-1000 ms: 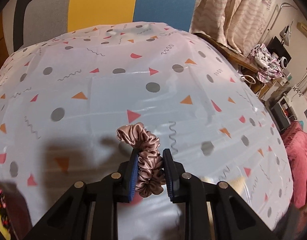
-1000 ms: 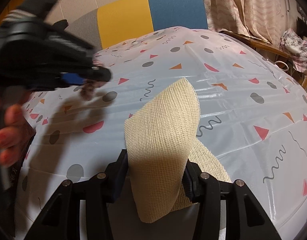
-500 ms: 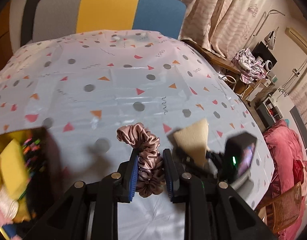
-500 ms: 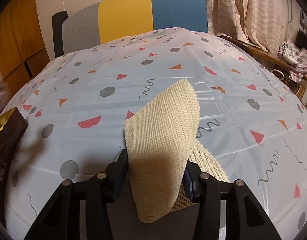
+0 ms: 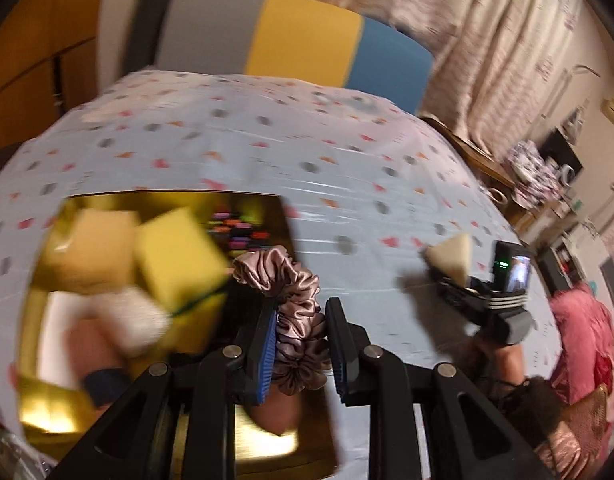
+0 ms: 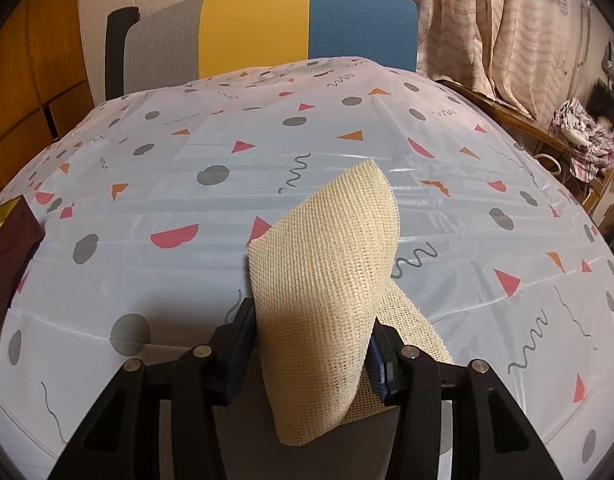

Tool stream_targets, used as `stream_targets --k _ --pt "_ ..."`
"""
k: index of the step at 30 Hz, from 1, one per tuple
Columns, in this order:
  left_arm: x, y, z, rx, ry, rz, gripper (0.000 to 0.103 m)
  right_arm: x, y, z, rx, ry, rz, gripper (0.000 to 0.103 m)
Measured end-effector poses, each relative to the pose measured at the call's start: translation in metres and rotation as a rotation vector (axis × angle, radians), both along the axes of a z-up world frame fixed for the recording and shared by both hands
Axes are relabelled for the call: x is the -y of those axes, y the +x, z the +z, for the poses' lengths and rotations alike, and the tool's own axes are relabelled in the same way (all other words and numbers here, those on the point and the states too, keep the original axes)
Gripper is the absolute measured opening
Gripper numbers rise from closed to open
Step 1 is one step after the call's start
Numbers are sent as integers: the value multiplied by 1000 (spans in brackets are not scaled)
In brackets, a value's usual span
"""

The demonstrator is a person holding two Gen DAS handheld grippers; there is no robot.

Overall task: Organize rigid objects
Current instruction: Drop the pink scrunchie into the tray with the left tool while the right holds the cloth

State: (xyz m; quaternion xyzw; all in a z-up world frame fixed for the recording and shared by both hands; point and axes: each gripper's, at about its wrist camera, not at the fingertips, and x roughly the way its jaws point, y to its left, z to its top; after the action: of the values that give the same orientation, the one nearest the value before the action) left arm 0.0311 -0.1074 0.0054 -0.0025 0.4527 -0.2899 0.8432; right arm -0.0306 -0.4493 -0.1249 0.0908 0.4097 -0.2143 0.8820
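My left gripper (image 5: pixel 301 344) is shut on a pink satin scrunchie (image 5: pixel 291 308) and holds it above the right edge of a gold-lined box (image 5: pixel 279 208). The box holds yellow sponges (image 5: pixel 175 256), a white pad (image 5: pixel 127 320) and colourful small items; the view is blurred. My right gripper (image 6: pixel 311 344) is shut on a folded beige mesh mat (image 6: pixel 327 264) over the patterned tablecloth (image 6: pixel 227 200). It also shows in the left wrist view (image 5: pixel 463 284), right of the box, with the beige mat (image 5: pixel 451 256) in it.
A grey, yellow and blue chair (image 6: pixel 267 36) stands behind the table. The box's dark corner (image 6: pixel 11 236) shows at the far left of the right wrist view. Curtains (image 6: pixel 507 20) and cluttered furniture (image 6: pixel 583 136) are to the right.
My left gripper has swung left with the scrunchie, so the box now fills the lower left of its view. My right gripper has stayed put with the mat.
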Motion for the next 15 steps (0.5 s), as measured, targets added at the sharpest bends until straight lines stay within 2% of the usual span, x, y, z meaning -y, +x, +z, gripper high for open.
stream_targets --k 7,15 --pt "-57 13 -19 7 65 98 23 -6 -5 7 36 -39 -1 49" --pt "-69 12 -48 -16 135 75 23 -21 -10 18 88 -115 26 49"
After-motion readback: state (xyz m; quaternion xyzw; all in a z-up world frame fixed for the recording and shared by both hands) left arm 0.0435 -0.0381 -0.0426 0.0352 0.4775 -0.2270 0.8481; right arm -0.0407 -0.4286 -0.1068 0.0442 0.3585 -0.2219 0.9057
